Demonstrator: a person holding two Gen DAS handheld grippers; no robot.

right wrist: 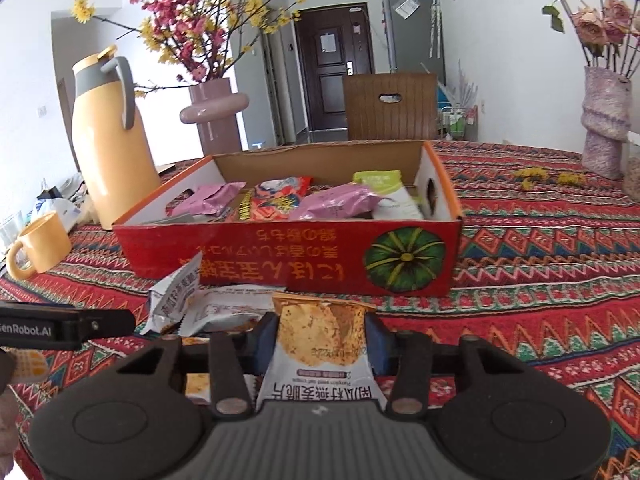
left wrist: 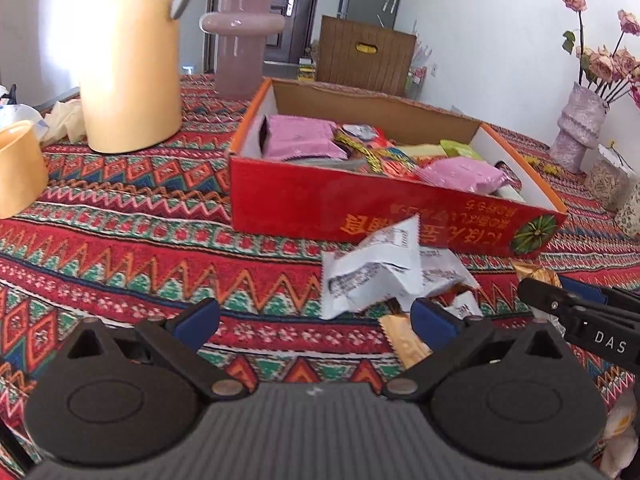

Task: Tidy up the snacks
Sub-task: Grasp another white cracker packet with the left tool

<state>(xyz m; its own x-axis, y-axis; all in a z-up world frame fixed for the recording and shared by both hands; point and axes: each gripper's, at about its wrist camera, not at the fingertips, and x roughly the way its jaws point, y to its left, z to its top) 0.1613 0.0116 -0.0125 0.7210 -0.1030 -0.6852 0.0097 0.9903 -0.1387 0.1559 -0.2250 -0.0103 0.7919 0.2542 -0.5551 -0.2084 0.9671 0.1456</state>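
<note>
The right gripper (right wrist: pixel 320 338) has its blue pads pressed against both sides of a cracker packet (right wrist: pixel 320 344), a white-and-orange pouch printed with golden crisps, held upright just in front of the red cardboard box (right wrist: pixel 288 256) at twelve o'clock. The box sits on a patterned tablecloth (right wrist: pixel 540 288) and already holds several snacks — pink pouches (right wrist: pixel 336 204), a red-and-yellow pack (right wrist: pixel 276 200) and a pale green one (right wrist: pixel 378 180). Crumpled white wrappers (right wrist: pixel 208 304) lie on the cloth at about ten o'clock from the held packet, touching the box's front wall. In the left wrist view, the left gripper (left wrist: pixel 316 320) hovers over the cloth with its fingers spread wide and nothing between them; the white wrappers (left wrist: pixel 384 272) lie just ahead at one o'clock, and a gold-foil packet (left wrist: pixel 404 344) rests beside its right finger. Further off at ten o'clock stand a yellow thermos jug (right wrist: pixel 112 148) and a matching mug (right wrist: pixel 40 246); a mauve vase (right wrist: pixel 216 112) of blossom branches stands behind the box.
</note>
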